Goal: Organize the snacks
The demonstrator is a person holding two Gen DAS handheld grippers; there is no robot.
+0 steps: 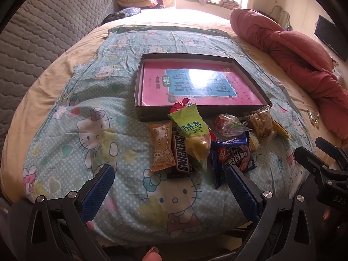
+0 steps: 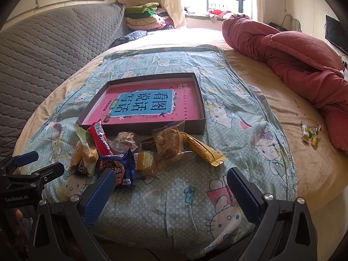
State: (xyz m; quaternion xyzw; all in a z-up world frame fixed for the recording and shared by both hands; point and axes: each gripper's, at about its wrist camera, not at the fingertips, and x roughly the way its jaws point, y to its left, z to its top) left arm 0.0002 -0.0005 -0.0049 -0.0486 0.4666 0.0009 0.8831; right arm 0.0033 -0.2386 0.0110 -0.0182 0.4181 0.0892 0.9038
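Blue fingers (image 1: 102,187) of the left gripper (image 1: 169,182) and right gripper (image 2: 171,187) hover spread and empty over a cartoon-print quilt (image 2: 239,117) on the bed (image 2: 293,113). Just ahead, a snack pile (image 1: 208,139) touches a shallow box (image 1: 204,113) holding only a pink book (image 1: 200,84); a red blanket (image 2: 304,54) lies bunched to the right.

A heap of wrapped snacks (image 1: 208,143) lies on a bed, touching the near wall of a shallow open box (image 1: 196,81). Among them: a Snickers bar (image 1: 182,154), a green packet (image 1: 192,130), a blue packet (image 1: 233,155).
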